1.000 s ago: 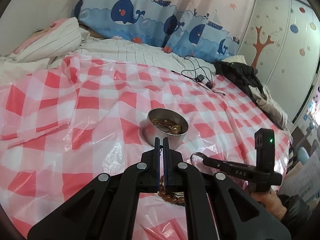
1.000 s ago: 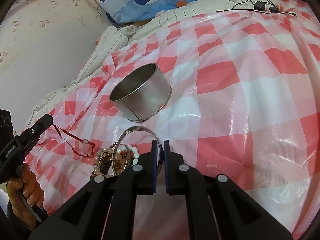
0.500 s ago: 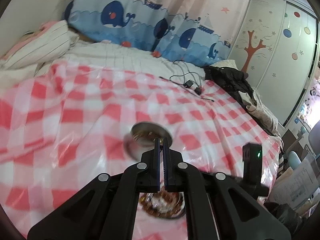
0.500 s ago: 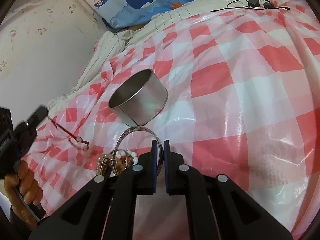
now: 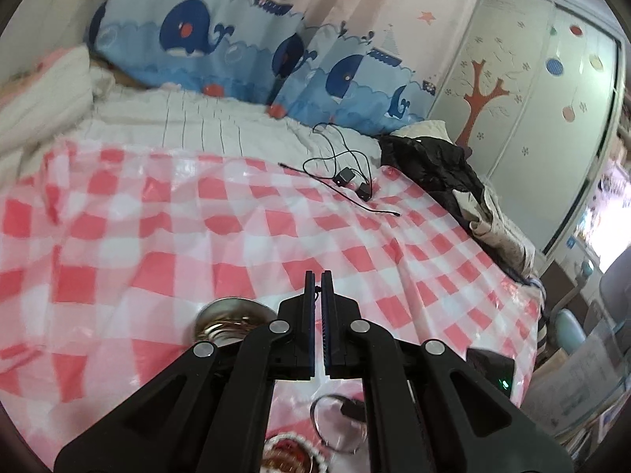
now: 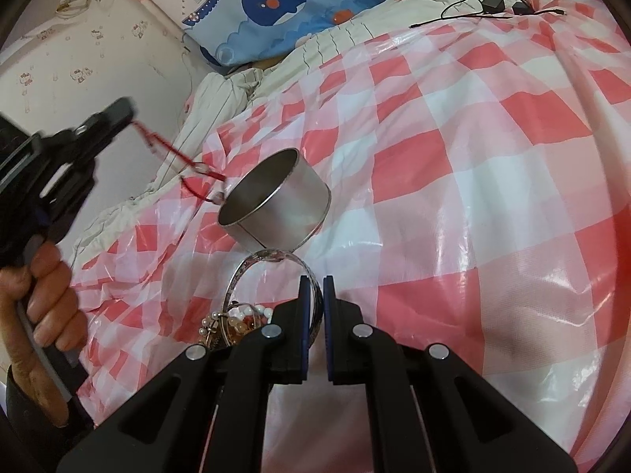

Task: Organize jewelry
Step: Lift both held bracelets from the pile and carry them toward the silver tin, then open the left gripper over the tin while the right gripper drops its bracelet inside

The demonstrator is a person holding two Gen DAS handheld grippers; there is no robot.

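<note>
My left gripper (image 5: 317, 276) is shut on a red string bracelet (image 6: 173, 149). In the right wrist view that gripper (image 6: 124, 112) is held up at the left by a hand, and the string dangles to the near rim of a round silver tin (image 6: 276, 197). The tin (image 5: 232, 319) holds some jewelry. My right gripper (image 6: 316, 280) is shut low over a silver bangle (image 6: 272, 260), whose rim runs by its tips; I cannot tell if it is pinched. Beaded bracelets (image 6: 240, 317) lie beside the bangle.
A red-and-white checked plastic sheet (image 5: 157, 236) covers the bed. Black cables with chargers (image 5: 347, 177) lie at its far side, dark clothing (image 5: 434, 165) to the right of them. Striped bedding (image 6: 221, 90) and a whale-print curtain (image 5: 236, 39) border the far edge.
The left gripper has lifted the red string from beside the bead pile up and across to the tin's rim. The right gripper has stayed over the bangle.
</note>
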